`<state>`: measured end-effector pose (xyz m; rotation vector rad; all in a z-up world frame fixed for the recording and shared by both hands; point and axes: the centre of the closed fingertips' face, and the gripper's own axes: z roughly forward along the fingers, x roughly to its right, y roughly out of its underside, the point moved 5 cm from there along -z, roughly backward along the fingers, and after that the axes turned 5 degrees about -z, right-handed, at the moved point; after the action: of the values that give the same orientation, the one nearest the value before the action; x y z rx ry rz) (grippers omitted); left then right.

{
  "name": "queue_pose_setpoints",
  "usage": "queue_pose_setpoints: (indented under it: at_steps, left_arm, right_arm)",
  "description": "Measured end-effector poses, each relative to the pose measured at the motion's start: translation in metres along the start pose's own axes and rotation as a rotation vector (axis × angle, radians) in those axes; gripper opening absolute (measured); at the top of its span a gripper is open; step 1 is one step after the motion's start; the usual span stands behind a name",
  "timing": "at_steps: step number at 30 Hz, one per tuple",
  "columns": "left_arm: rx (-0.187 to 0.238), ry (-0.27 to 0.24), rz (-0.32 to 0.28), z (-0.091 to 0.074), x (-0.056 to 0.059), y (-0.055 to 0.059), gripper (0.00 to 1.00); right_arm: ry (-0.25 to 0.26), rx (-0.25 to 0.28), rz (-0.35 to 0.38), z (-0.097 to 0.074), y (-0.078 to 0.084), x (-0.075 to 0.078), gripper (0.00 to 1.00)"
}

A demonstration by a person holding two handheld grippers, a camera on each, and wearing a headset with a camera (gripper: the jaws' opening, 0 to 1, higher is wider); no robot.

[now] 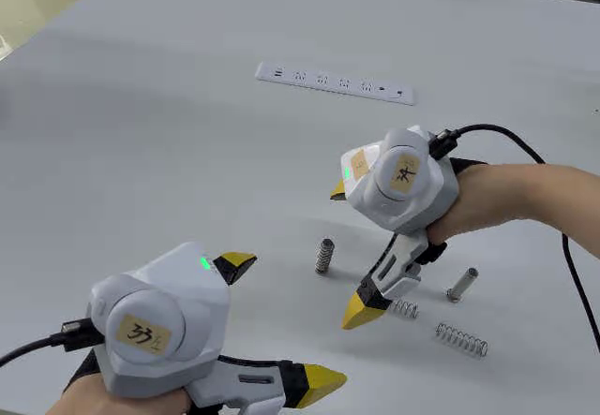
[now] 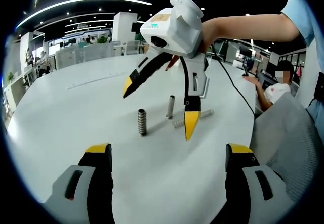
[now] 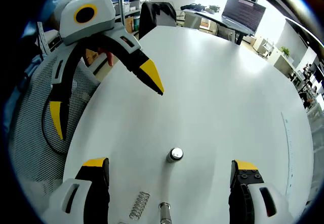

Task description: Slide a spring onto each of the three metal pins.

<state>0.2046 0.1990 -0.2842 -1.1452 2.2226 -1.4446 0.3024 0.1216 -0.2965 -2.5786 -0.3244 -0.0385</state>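
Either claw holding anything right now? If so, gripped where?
Nothing held: left claw and right claw both open, empty.

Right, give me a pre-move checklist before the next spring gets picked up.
1. Right gripper open and empty: ok.
2. Left gripper open and empty: ok.
3. Loose spring lying free on the table: ok.
4. Bare pin standing, top unobstructed: ok.
5. Sprung pin already carrying its spring: ok.
6. All three pins accounted for: cannot tell.
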Motion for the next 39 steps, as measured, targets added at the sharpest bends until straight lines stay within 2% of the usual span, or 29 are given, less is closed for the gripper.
queue_pose_setpoints:
  at_steps: [2, 9, 13, 24, 39]
  left_arm:
    - [0.001, 0.001, 0.003, 0.0, 0.0, -0.001, 0.91]
    - [0.001, 0.006, 0.007, 0.001, 0.003, -0.003, 0.91]
    - [0.002, 0.009, -0.003, 0.002, 0.004, -0.003, 0.9]
    - [-0.008, 0.021, -0.013, 0.004, 0.007, 0.0, 0.9]
    - [-0.022, 0.027, 0.012, 0.008, 0.002, -0.007, 0.9]
  right_arm:
    - [0.013, 0.029, 0.036, -0.004, 0.004, -0.001, 0.99]
    - [0.071, 0.08, 0.127, -0.017, 0.023, -0.009, 0.99]
    - [0.086, 0.091, 0.17, -0.026, 0.036, -0.017, 0.99]
    - [0.183, 0.124, 0.308, -0.058, 0.076, -0.039, 0.99]
    - [0.282, 0.161, 0.437, -0.09, 0.111, -0.077, 0.99]
